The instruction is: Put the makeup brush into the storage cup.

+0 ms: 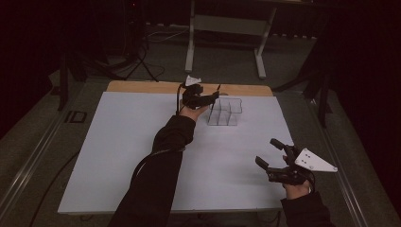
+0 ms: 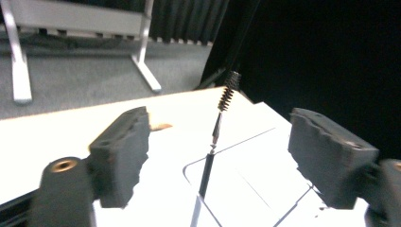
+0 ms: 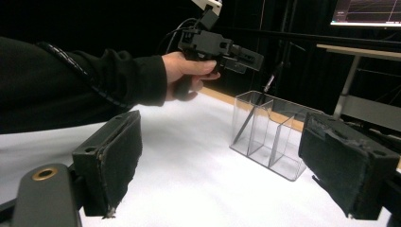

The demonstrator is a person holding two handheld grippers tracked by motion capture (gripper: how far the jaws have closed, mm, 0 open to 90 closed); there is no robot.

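A clear plastic organizer [image 1: 226, 112] with several compartments stands at the far middle of the white table cover. A thin black brush [image 2: 226, 97] with a bristled tip leans upright in one end compartment [image 3: 250, 118]. My left gripper [image 1: 213, 98] hovers just left of the organizer, open. In the left gripper view its jaws [image 2: 222, 125] stand wide on either side of the brush without touching it. My right gripper [image 1: 265, 150] is held open at the near right, above the table, with nothing between its jaws [image 3: 224, 125]. It faces the organizer [image 3: 269, 137].
A white sheet [image 1: 118, 156] covers most of the wooden table, whose bare far edge [image 1: 142, 86] shows behind. A grey desk frame [image 1: 227, 28] stands on the floor beyond. The left forearm [image 1: 161, 156] in a dark sleeve crosses the table's middle.
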